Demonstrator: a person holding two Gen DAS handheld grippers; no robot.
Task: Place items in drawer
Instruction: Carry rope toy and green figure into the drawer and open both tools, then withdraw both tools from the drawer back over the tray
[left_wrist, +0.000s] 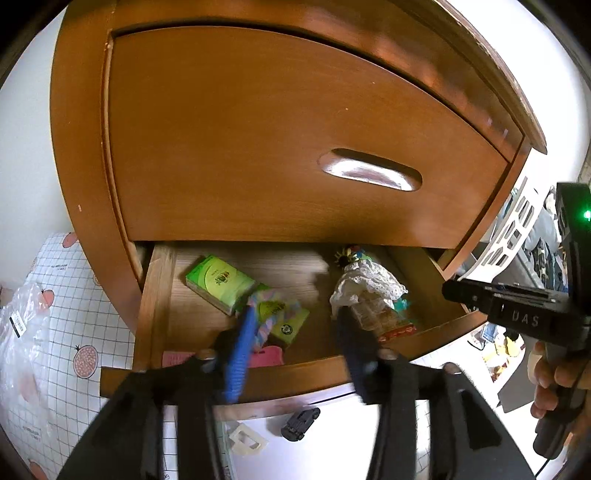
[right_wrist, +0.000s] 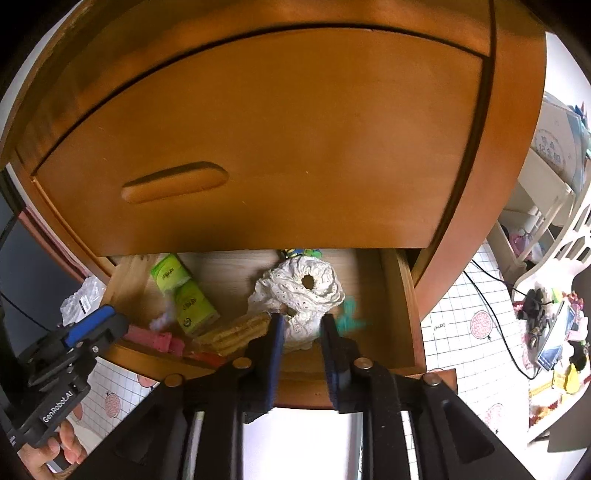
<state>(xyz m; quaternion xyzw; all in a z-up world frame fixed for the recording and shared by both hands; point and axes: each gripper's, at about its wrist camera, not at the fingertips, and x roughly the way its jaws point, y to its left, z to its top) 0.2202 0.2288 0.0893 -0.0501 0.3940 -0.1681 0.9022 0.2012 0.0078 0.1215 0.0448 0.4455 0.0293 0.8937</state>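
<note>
Left wrist view: the left gripper (left_wrist: 291, 332) hangs released over the open drawer (left_wrist: 155, 295), its jaws apart with nothing pressed between them. A braided pastel rope (left_wrist: 275, 314) lies just beyond its left finger, draped over the nearer of two green tissue packs (left_wrist: 218, 282). A pink item (left_wrist: 266, 356) sits at the drawer's front edge, close under the fingers. Beyond the right finger a white lace scrunchie (left_wrist: 364, 286) rests on a packet of crackers (left_wrist: 373, 317).

Right wrist view: the right gripper (right_wrist: 302, 328) also stands released, the white lace scrunchie between its fingers, loose on the drawer floor. Left of it lie the crackers, and just right a teal clip (right_wrist: 351, 319). Above both claws sits the closed upper drawer front (left_wrist: 295, 129).
</note>
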